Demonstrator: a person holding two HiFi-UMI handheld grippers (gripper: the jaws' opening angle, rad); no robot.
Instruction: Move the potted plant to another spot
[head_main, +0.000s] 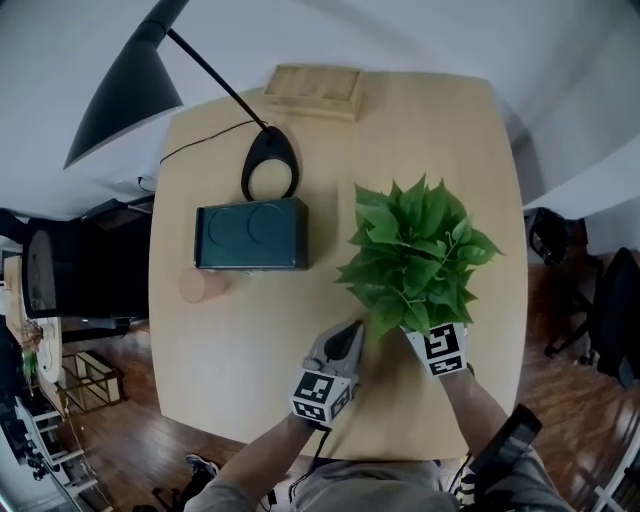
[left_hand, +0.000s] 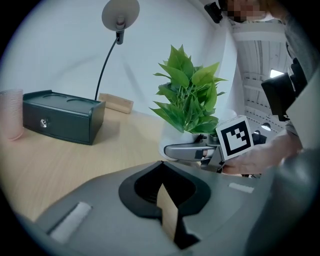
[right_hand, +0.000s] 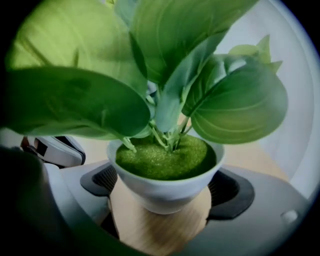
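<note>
On the right half of the table (head_main: 250, 340), right of the dark green box (head_main: 250, 233), the potted plant (head_main: 415, 255) stands upright, its stem vertical, leaves pointing up. The right gripper (right_hand: 162, 212) has its jaws spread wide, the white pot (right_hand: 150, 187) between them. The left gripper (left_hand: 161, 170) has its jaws pressed together, empty.

You are wearing a pale top behind the tongs. Your left tongs (head_main: 352, 332) and right tongs (head_main: 432, 338) are showing smooth grey shells with black-lined pads, each carrying a white cube (head_main: 322, 393) with black square markers.
</note>
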